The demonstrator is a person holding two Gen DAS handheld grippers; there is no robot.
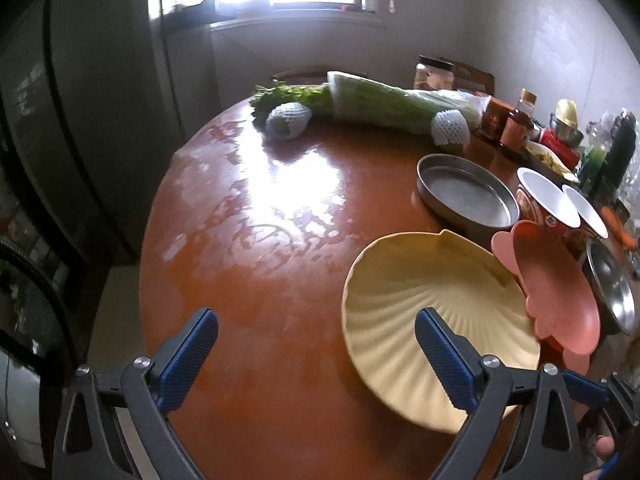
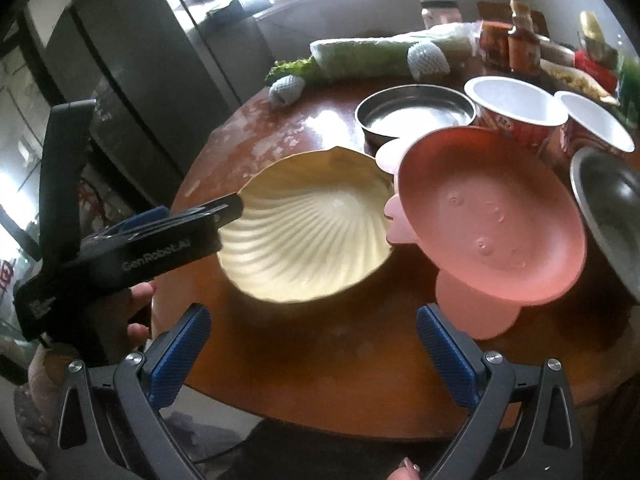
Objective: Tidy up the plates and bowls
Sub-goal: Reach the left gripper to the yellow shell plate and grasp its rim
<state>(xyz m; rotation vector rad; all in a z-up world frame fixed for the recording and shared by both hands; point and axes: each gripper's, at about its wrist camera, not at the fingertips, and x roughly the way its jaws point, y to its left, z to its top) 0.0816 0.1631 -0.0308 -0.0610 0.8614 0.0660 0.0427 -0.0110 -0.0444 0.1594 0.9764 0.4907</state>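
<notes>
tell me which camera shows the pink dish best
The right wrist view. There the pink dish faces the camera, with its whole round bowl and the flower-shaped base under it in sight. In the left wrist view the same dish sits at the right edge, seen at a slant and squeezed by the lens.

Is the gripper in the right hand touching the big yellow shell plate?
Apart. The right wrist view shows bare brown table between the right gripper's open fingertips and the yellow shell plate's near rim.
</notes>
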